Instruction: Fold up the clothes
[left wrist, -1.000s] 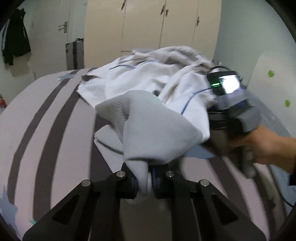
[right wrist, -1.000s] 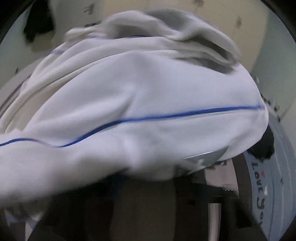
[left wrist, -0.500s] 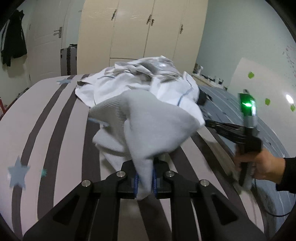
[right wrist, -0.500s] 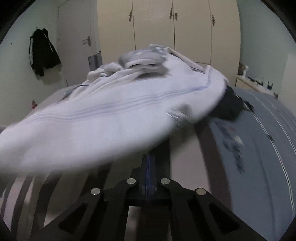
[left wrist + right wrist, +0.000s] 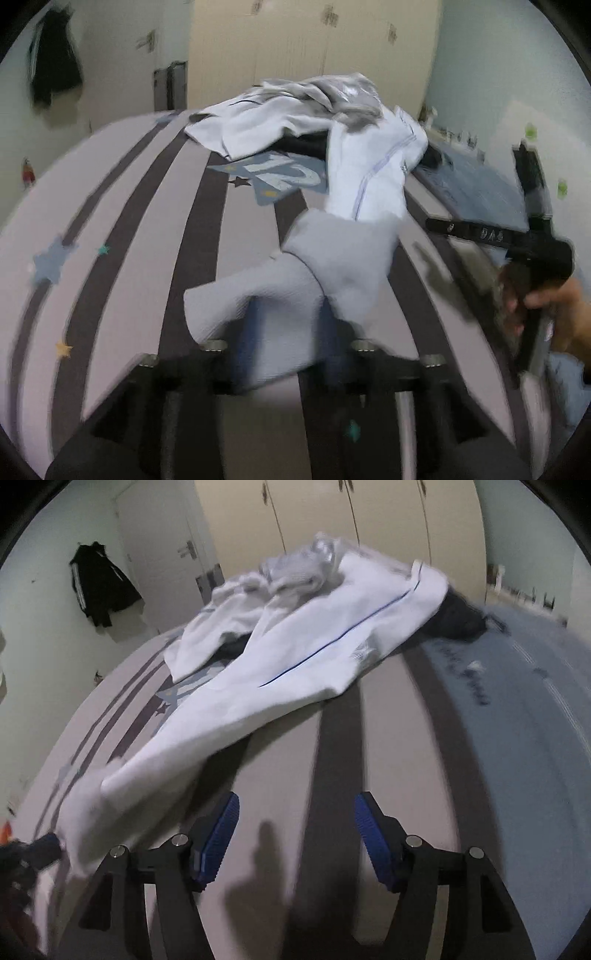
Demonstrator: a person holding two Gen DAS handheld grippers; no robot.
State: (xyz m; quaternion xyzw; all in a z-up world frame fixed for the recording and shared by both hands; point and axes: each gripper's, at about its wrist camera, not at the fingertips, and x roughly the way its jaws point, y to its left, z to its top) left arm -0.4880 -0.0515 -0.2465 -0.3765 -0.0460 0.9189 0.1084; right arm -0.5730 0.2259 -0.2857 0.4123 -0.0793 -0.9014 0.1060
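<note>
A white garment with a thin blue line (image 5: 369, 184) (image 5: 314, 653) stretches from the clothes pile (image 5: 314, 99) (image 5: 295, 572) toward me across the striped bed (image 5: 129, 258). Its grey ribbed end (image 5: 295, 288) lies between the spread blue pads of my left gripper (image 5: 288, 332), which is open; the view is blurred. My right gripper (image 5: 295, 834) is open over bare sheet with nothing between its pads (image 5: 221, 830). In the left wrist view a hand (image 5: 561, 314) holds the right gripper (image 5: 532, 254) at the right.
A black garment (image 5: 454, 616) lies beside the pile. A blue-grey blanket (image 5: 535, 701) covers the bed's right side. A number patch (image 5: 284, 173) shows on the sheet. Wardrobe doors (image 5: 369, 528), a door (image 5: 166, 546) and a hanging black jacket (image 5: 99, 587) stand behind.
The left jaws have spread apart around the grey end they were clamping. The garment is drawn out longer from the pile. The right gripper went from shut to open and dropped lower.
</note>
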